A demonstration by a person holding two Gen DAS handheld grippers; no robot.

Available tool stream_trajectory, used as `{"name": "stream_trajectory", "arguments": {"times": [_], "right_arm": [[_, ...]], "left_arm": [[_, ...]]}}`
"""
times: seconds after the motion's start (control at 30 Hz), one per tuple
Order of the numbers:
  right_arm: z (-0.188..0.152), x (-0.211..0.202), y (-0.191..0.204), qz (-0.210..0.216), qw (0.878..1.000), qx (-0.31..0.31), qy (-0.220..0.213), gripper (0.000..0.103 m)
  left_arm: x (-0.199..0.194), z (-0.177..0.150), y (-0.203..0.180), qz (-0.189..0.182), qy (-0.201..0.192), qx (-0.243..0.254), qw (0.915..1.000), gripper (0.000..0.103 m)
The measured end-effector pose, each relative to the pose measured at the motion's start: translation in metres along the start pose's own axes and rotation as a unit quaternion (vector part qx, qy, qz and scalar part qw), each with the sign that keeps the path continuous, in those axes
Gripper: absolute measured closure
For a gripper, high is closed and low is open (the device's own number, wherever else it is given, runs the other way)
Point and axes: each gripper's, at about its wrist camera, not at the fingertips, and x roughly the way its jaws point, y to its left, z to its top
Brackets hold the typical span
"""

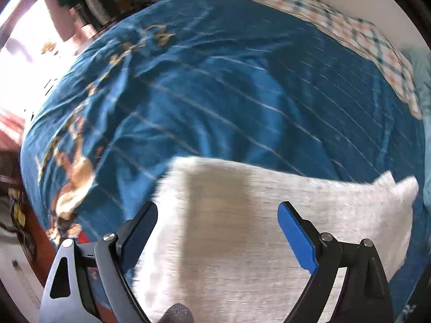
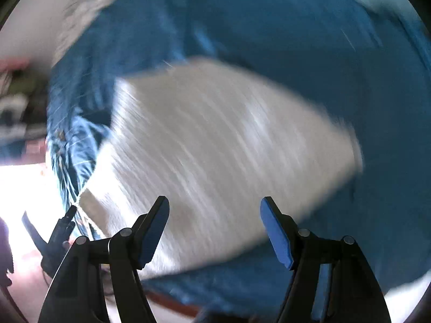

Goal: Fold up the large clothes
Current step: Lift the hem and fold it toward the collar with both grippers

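1. Both jaws wide open right now: my left gripper [image 1: 217, 215] and right gripper [image 2: 214, 208] hang over the white garment [image 1: 258, 223] with nothing pinched between the blue pads.
2. That white garment [image 2: 215, 148] lies folded flat on the blue bedspread [image 1: 215, 80], looks like a ribbed knit, though it's pretty blurry.
3. Beyond the bedspread's far edge there's a checked pillow [image 1: 377, 53].
4. Bedspread has thin pale stripes and a gold print along one side.

Left gripper [image 1: 217, 216] jaws wide apart, nothing between them, above folded white garment [image 1: 242, 228] lying on blue bedspread [image 1: 215, 86] near bed's close edge; checked pillow [image 1: 371, 45] at far edge.
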Motion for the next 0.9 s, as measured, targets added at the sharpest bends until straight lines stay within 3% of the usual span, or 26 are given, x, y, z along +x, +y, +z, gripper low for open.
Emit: {"name": "stream_trajectory", "arguments": {"times": [0.1,0.17,0.27,0.33,0.43,0.53,0.57,0.63,0.73,0.87,0.9], "right_arm": [[0.066,0.026,0.047,0.008,0.996,-0.082,0.04,0.032],[0.092,0.069,0.07,-0.007,0.989,-0.109,0.096,0.046],[0.122,0.115,0.09,-0.053,0.987,-0.134,0.069,0.045],[0.129,0.123,0.091,-0.048,0.988,-0.129,0.064,0.043],[0.135,0.105,0.086,-0.034,0.989,-0.118,0.086,0.043],[0.132,0.068,0.087,0.007,0.991,-0.118,0.058,0.042],[0.131,0.054,0.086,0.021,0.992,-0.116,0.045,0.035],[0.126,0.028,0.078,0.037,0.991,-0.131,0.007,0.019],[0.115,0.015,0.063,0.003,0.988,-0.154,-0.021,0.019],[0.117,0.015,0.042,0.01,0.99,-0.135,-0.042,0.019],[0.118,0.017,0.043,0.015,0.989,-0.139,-0.048,0.019]], "left_arm": [[0.007,-0.004,-0.023,-0.017,0.014,0.003,0.9998,0.012],[0.011,-0.007,-0.038,-0.01,0.015,0.016,0.9997,0.012],[0.018,-0.015,-0.047,0.008,0.016,0.031,0.9994,0.012],[0.023,-0.022,-0.04,0.028,0.025,0.027,0.999,0.012],[0.014,-0.03,-0.004,0.043,0.03,-0.029,0.9982,0.012],[0.004,-0.033,0.046,0.049,0.028,-0.103,0.9931,0.012],[0.003,-0.033,0.062,0.043,0.018,-0.122,0.9914,0.012],[0.01,-0.03,0.074,0.049,0.0,-0.116,0.9921,0.012],[0.039,-0.014,0.066,0.043,0.017,-0.081,0.9956,0.012],[0.072,0.006,0.052,-0.04,0.029,-0.072,0.9962,0.014],[0.077,0.008,0.045,-0.033,0.025,-0.055,0.9976,0.024]]}}
